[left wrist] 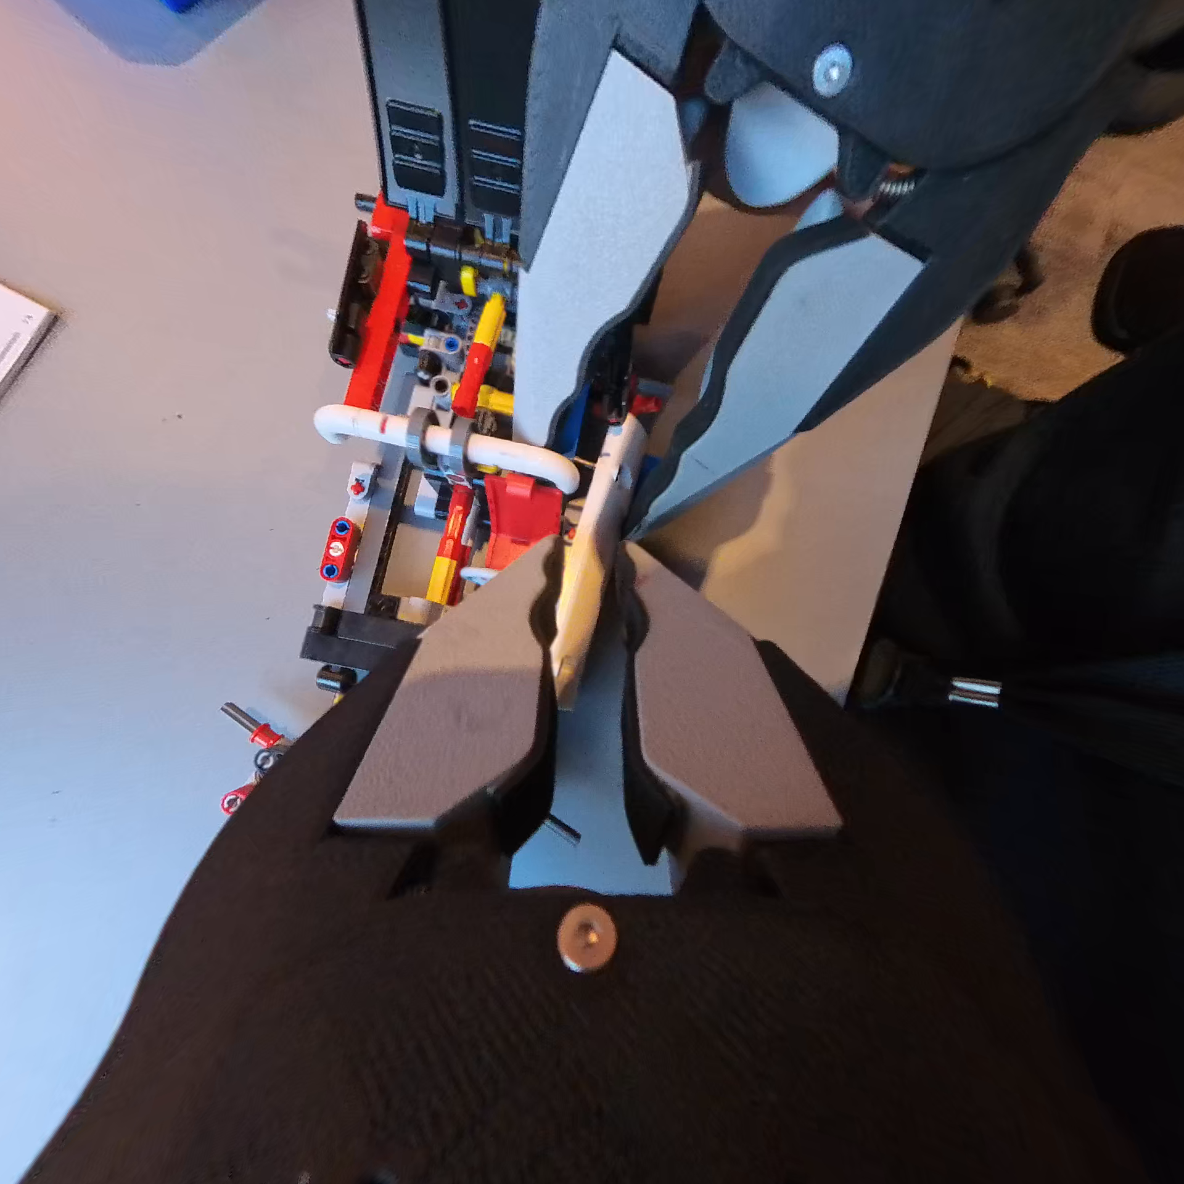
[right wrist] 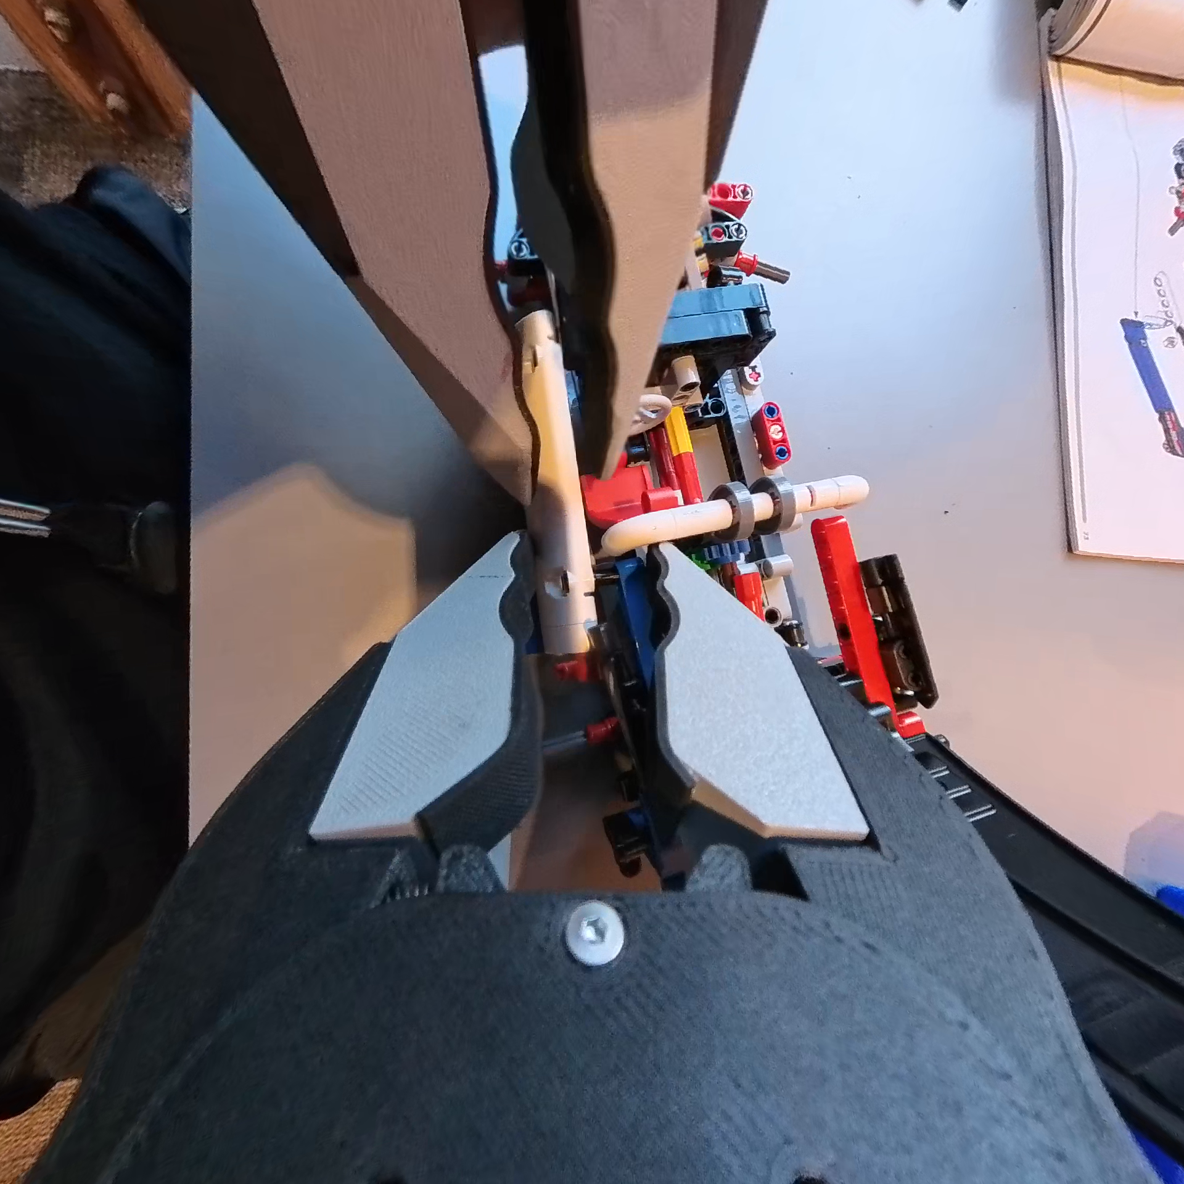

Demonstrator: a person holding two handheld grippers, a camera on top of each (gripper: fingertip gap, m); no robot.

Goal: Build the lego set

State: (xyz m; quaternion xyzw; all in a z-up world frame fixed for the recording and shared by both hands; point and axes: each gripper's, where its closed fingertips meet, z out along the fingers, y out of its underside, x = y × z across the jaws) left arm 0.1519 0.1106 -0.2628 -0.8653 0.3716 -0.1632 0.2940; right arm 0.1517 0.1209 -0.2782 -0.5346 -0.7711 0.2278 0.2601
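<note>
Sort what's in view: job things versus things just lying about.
In the job:
lego model
white beam
left gripper
right gripper
instruction booklet

Lying about:
loose red-and-black pins
blue container

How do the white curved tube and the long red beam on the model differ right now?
The white curved tube is round, hooked at its ends and runs across the model through two grey collars; the long red beam is flat-sided, straight and runs lengthwise along one edge. The tube carries collars, the beam none. Both are fixed to the model.
</note>
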